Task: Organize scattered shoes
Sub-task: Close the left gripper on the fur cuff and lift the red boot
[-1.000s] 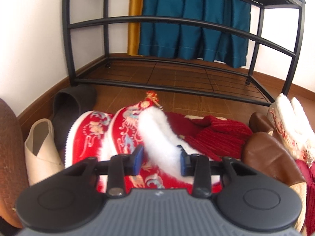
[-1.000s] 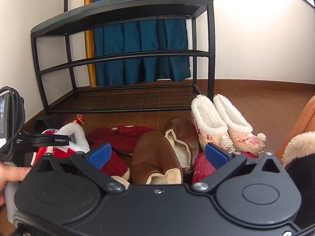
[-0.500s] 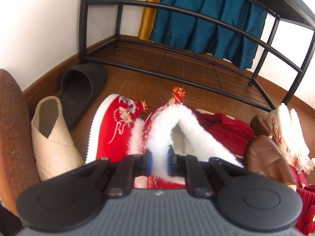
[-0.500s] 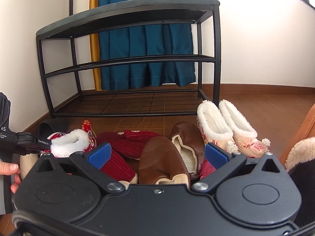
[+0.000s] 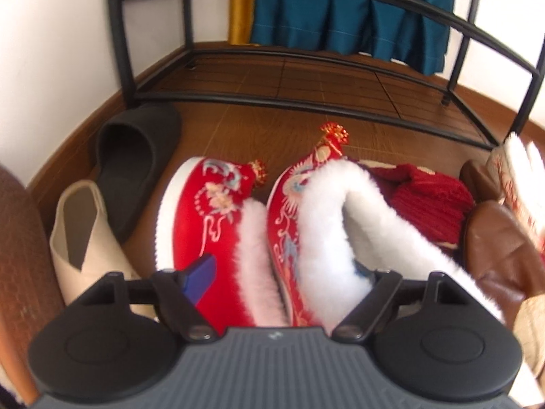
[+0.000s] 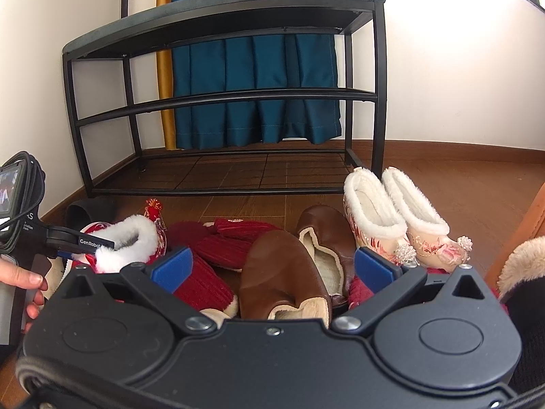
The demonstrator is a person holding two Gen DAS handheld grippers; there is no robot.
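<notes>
The left gripper (image 5: 284,274) stands wide open, its blue pads spread to either side of two red embroidered shoes with white fur trim. The right-hand shoe of that pair (image 5: 316,211) lies between the fingers with its fur collar against the right finger, though the blur there makes real contact hard to judge; its mate (image 5: 207,211) sits at about ten o'clock from the gripper, just beside it. Further out toward ten o'clock lie a cream shoe (image 5: 81,238) and a black slipper (image 5: 136,156) on the wooden floor (image 5: 272,126). At twelve o'clock the black metal shoe rack (image 5: 306,81) stands with a bare bottom shelf. The right gripper (image 6: 272,269) is also wide open and holds nothing, poised over a brown leather slipper (image 6: 282,272). Dark red knitted slippers (image 6: 218,245) sit at ten o'clock from it, and a pair of cream fur-lined shoes (image 6: 395,218) at two o'clock.
</notes>
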